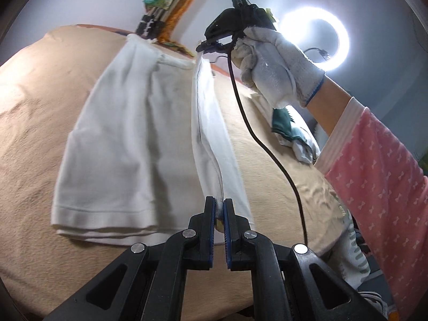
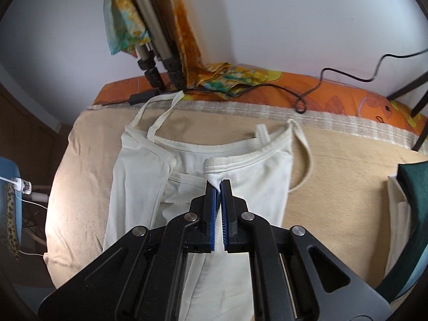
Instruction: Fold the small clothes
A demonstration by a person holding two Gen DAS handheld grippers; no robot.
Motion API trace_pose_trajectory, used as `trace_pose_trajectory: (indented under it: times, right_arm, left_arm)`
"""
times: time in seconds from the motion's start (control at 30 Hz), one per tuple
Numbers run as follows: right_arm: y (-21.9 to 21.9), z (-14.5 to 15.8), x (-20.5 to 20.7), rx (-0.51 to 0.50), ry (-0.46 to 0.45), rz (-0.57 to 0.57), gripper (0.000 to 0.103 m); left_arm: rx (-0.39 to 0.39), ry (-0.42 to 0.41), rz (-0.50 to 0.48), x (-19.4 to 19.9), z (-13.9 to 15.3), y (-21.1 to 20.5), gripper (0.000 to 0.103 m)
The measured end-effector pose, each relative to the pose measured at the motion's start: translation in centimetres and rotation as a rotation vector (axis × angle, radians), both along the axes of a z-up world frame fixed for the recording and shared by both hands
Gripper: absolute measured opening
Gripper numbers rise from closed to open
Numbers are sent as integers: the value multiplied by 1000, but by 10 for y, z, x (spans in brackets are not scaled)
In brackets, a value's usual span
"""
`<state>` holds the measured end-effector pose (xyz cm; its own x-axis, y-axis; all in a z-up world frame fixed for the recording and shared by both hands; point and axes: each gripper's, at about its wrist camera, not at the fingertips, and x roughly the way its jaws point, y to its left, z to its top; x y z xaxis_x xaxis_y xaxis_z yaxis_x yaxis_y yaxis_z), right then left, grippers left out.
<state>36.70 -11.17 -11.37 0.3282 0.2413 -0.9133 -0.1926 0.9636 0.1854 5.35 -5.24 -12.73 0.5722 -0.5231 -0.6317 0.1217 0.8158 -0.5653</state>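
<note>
A white strappy top (image 1: 117, 144) lies on a beige blanket (image 1: 34, 112). Its right side is lifted into a taut fold between the two grippers. My left gripper (image 1: 219, 208) is shut on the hem end of that fold. My right gripper (image 1: 207, 48), held by a gloved hand, is shut on the neckline end at the far side. In the right wrist view the right gripper (image 2: 218, 184) pinches the ribbed neckline edge of the top (image 2: 139, 182), and the thin straps (image 2: 157, 123) trail toward the blanket's far edge.
A dark green and white pile of clothes (image 1: 291, 133) lies right of the top; it also shows in the right wrist view (image 2: 412, 200). A tripod with patterned cloth (image 2: 160, 53) and cables (image 2: 302, 99) stand at the far edge. A ring light (image 1: 315, 37) shines behind.
</note>
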Motion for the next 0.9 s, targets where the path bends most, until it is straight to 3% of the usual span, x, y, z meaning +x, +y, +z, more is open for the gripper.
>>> trace_pose_trajectory:
  times: [0.43,0.47,0.5,0.53,0.6,0.77,0.9]
  right_arm:
    - [17,-45,5,-35,48,22,7]
    - [15,-44,4,-19,55,21,9]
    - [13,-42,2,6,63,18,17]
    - [9,-38,-1,33,63,15,27]
    - [3,-25,-12,66,36,10,35]
    - [-28,22,-68,128,-29,-21,36]
    - [-59,42,-127,162,-35,-63,36]
  left_arm:
    - [6,52,-17,2,-17,5,4]
    - [13,47,-20,1,-15,4,9]
    - [17,39,-21,1,-12,4,19]
    - [22,29,-21,-1,-8,5,23]
    - [30,16,-22,-4,-1,8,30]
    - [43,-21,-26,-18,21,21,36]
    - [64,-39,-9,-29,34,44,38]
